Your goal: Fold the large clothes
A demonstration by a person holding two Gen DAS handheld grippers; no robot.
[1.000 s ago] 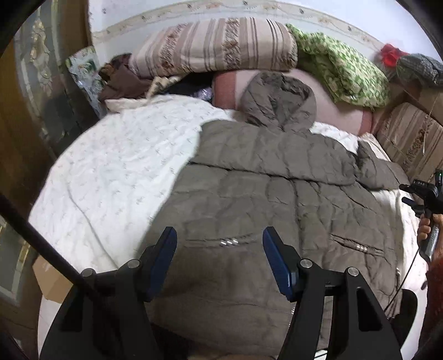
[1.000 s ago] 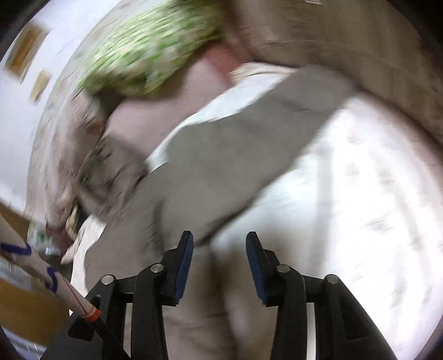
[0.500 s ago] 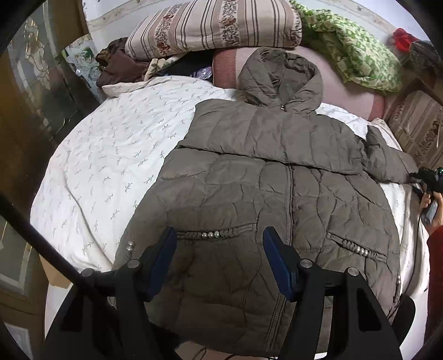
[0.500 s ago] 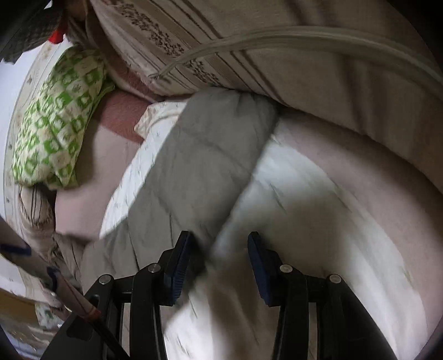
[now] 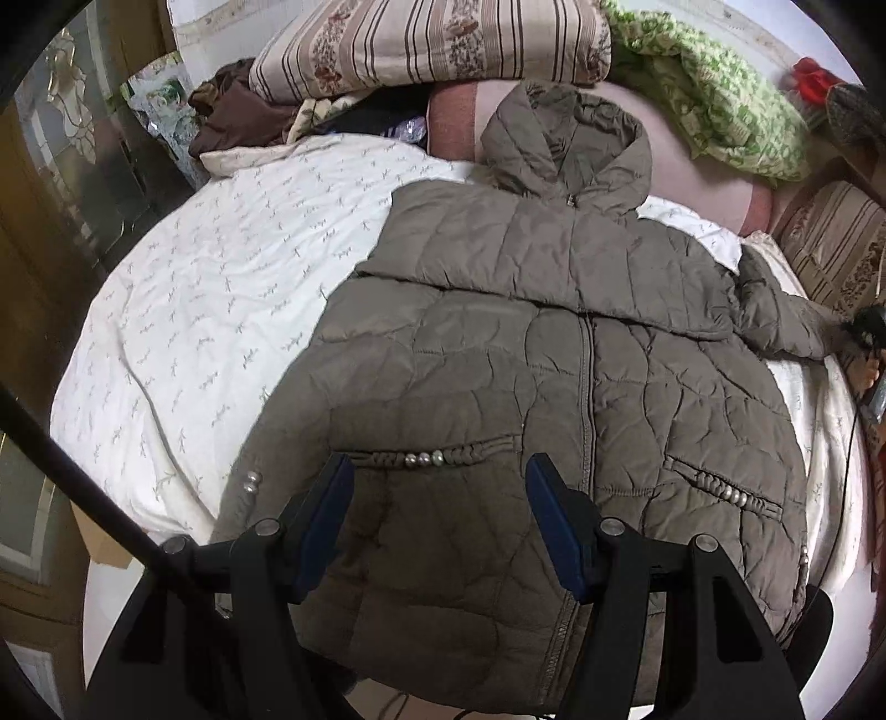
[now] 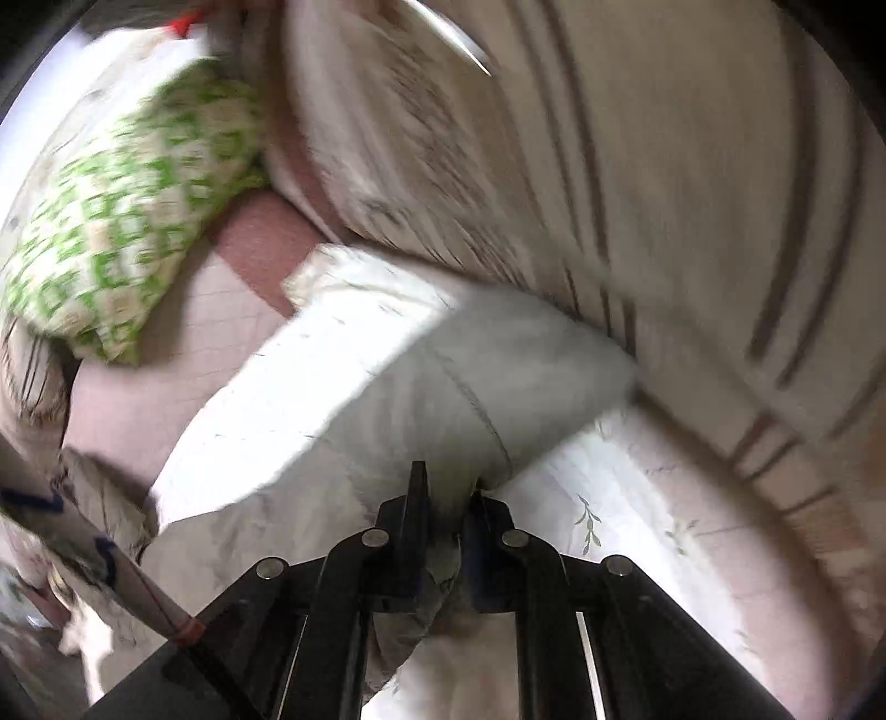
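Olive quilted hooded jacket (image 5: 554, 387), zipped, flat on white bedspread (image 5: 221, 310)

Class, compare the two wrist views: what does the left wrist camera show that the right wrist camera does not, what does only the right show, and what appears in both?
Only the left wrist view shows the whole grey-brown quilted hooded jacket spread zipped on the white leaf-print bedsheet, under the open left gripper.

Only the right wrist view shows the right gripper shut on the jacket's sleeve, blurred by motion.

Both show the jacket, the sheet, the green-and-white patterned blanket and striped bedding.
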